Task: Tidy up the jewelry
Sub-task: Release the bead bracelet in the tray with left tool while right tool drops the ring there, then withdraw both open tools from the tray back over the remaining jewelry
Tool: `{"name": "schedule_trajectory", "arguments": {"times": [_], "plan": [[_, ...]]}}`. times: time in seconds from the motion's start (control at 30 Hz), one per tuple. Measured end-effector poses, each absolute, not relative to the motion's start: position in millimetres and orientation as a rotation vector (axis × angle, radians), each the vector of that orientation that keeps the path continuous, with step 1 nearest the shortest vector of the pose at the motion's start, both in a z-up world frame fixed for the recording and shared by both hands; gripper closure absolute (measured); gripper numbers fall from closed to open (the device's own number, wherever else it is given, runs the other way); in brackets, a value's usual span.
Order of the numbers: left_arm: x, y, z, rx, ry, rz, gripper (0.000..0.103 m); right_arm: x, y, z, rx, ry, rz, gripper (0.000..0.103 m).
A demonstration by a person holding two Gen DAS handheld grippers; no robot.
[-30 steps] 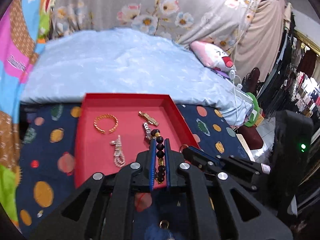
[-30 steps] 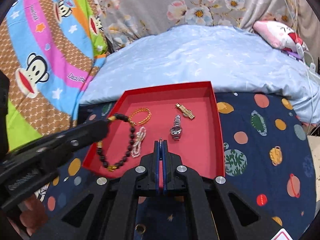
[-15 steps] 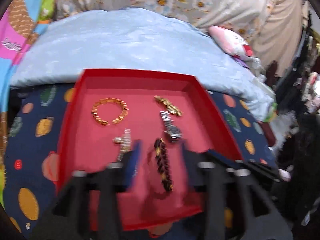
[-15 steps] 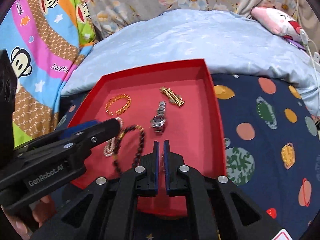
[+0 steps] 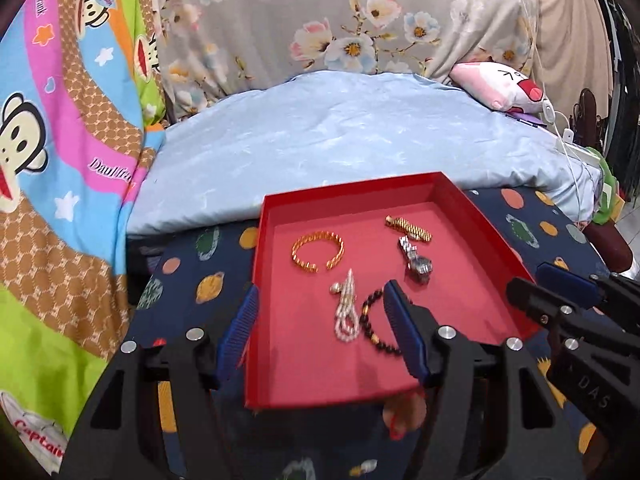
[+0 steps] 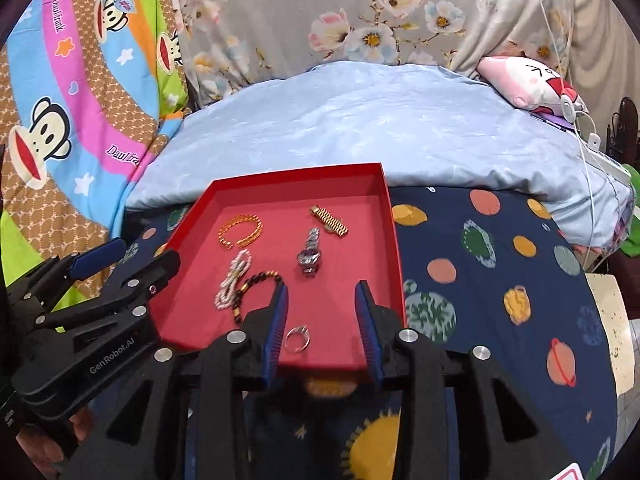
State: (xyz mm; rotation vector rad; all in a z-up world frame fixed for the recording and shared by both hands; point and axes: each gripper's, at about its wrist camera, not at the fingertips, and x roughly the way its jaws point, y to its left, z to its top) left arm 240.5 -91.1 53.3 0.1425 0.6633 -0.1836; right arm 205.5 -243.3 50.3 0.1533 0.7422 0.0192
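A red tray (image 5: 472, 216) (image 6: 394, 236) lies on a dark planet-print cloth. In it lie a gold bangle (image 5: 318, 250) (image 6: 240, 230), a gold link bracelet (image 5: 409, 228) (image 6: 329, 220), a silver watch (image 5: 416, 261) (image 6: 310, 254), a pearl piece (image 5: 346, 312) (image 6: 234, 276), a dark bead bracelet (image 5: 372, 326) (image 6: 256, 288) and a silver ring (image 6: 298, 338). My left gripper (image 5: 320, 320) is open and empty over the tray's near left part. My right gripper (image 6: 322, 320) is open and empty, with the ring between its fingers.
A light blue quilt (image 5: 360, 140) lies behind the tray, with a pink plush toy (image 5: 496, 86) at the far right. A cartoon monkey blanket (image 5: 60, 120) hangs at the left. White cables and a charger (image 6: 592, 140) lie at the right.
My left gripper opened and let the bead bracelet fall into the tray, then drew back. My right gripper opened too, and a silver ring now lies in the tray between its fingers.
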Motion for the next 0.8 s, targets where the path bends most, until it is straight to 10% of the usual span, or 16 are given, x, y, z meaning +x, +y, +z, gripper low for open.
{"name": "schedule_trajectory", "arguments": {"times": [0.8], "plan": [[126, -9, 3, 0.022, 0.89, -0.115, 0.041, 63, -197, 14, 0.154, 0.886, 0.074, 0.061]]}}
